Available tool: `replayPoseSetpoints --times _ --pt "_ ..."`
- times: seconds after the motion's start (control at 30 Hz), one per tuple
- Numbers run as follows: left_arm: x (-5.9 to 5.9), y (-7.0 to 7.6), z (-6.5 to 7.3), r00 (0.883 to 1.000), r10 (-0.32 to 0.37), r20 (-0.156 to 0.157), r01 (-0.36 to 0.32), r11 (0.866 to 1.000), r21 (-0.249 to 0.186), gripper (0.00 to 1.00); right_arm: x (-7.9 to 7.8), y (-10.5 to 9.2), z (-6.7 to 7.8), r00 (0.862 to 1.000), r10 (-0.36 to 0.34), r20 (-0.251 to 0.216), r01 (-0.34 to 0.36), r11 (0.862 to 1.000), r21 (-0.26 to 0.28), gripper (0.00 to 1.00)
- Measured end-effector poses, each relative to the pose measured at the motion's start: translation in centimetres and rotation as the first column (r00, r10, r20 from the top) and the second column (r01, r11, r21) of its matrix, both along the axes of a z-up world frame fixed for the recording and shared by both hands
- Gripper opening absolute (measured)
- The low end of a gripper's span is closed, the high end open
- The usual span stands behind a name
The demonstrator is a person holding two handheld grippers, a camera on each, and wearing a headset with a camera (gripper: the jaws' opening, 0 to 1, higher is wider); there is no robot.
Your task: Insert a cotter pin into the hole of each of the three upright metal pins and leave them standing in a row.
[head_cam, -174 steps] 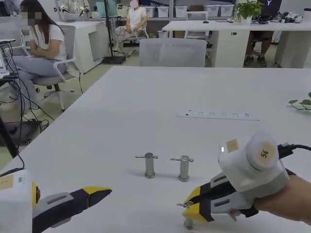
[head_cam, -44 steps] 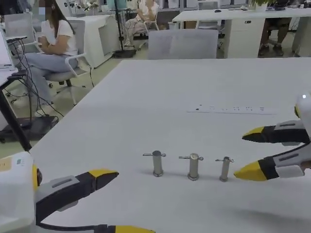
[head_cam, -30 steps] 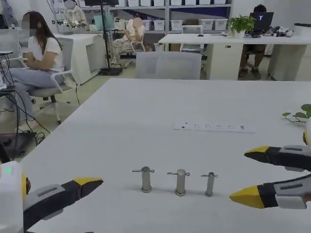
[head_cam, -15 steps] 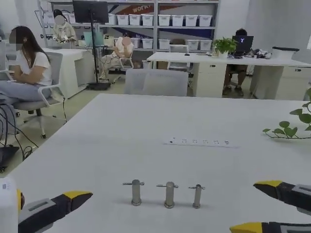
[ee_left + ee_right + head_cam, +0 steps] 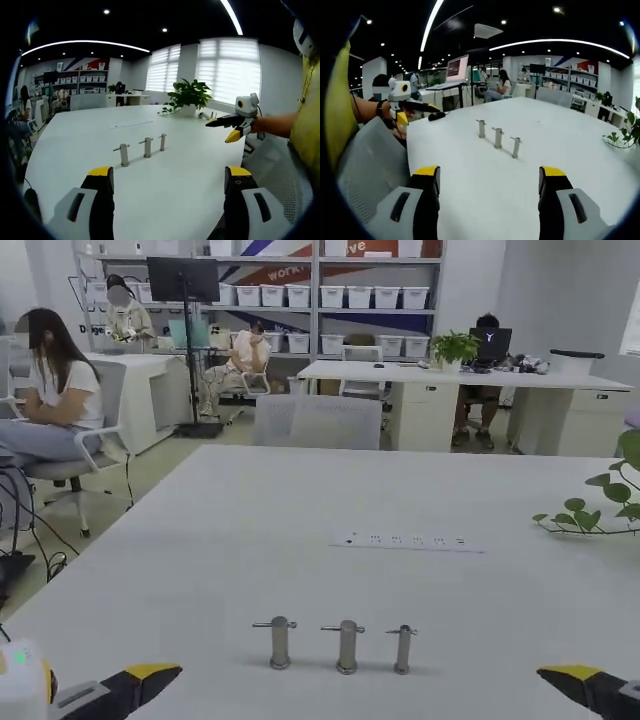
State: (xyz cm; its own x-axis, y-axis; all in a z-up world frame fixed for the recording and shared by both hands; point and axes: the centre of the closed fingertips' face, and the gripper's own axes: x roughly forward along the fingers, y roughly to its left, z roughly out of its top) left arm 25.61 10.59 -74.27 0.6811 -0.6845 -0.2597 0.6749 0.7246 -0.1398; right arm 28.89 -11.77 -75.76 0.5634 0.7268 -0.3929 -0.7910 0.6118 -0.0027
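Standing at 6 o'clock in the head view, three pins form a row on the table (image 5: 300,500), well apart from both tools.

Left gripper (image 5: 168,172): jaws spread wide, nothing between them. Its yellow tip shows at 7 o'clock in the head view.

Left pin (image 5: 280,648): upright, a cotter (image 5: 262,624) crosswise through its head.

Middle pin (image 5: 347,652): upright, cotter fitted.

Right pin (image 5: 402,654): upright, slimmer, cotter fitted.

Right gripper (image 5: 488,171): jaws spread wide, empty. Its tip shows at 5 o'clock in the head view.

Judgement: all three holes appear filled, so the task looks complete.

Handling: the pins look like solid steel. They should be stiff, smooth and likely slippery, dense for their bulk, and apt to topple on narrow bases. Any regrip belongs on the shank below the cotter, squeezed squarely. The cotters look like thin, light wire, liable to bend, and are best taken by the outer end.
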Motion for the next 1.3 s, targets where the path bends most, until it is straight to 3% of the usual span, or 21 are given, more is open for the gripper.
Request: replayPoseSetpoints --times 0.17,0.23,0.33,0.47,0.6,0.83,1.3 --pt "0.3 0.7 -0.6 1.000 0.027 -0.007 -0.027 1.000 0.005 0.94 0.1 -0.5 -0.2 1.000 -0.027 0.004 0.027 1.000 -0.001 0.85" --pt "0.5 0.9 -1.1 0.999 0.032 -0.011 -0.032 0.999 0.030 0.95 0.6 -0.8 -0.2 0.999 -0.044 0.010 0.044 0.999 -0.001 0.86" --pt "0.8 0.9 -1.3 0.999 0.038 -0.013 -0.038 0.999 0.023 0.95 1.3 -0.9 -0.2 0.998 -0.061 0.017 0.061 0.998 0.001 0.88" --pt "1.1 1.1 -1.5 0.999 0.045 -0.018 -0.045 0.999 0.019 0.96 1.9 -0.7 -0.1 0.998 -0.060 0.026 0.060 0.998 0.000 0.90" --pt "1.7 1.7 -2.1 0.998 0.056 -0.032 -0.055 0.998 0.028 0.95 2.6 -0.7 -0.5 0.998 -0.053 0.028 0.054 0.998 -0.033 0.91" --pt "2.2 1.9 -2.4 0.997 0.064 -0.042 -0.062 0.997 0.033 0.94 3.6 -0.6 -1.2 0.998 -0.055 0.013 0.056 0.998 -0.031 0.91" --pt "2.4 2.0 -2.9 0.996 0.072 -0.056 -0.070 0.997 0.032 0.93 3.8 -0.4 -1.9 0.999 -0.047 -0.005 0.047 0.998 -0.035 0.92"
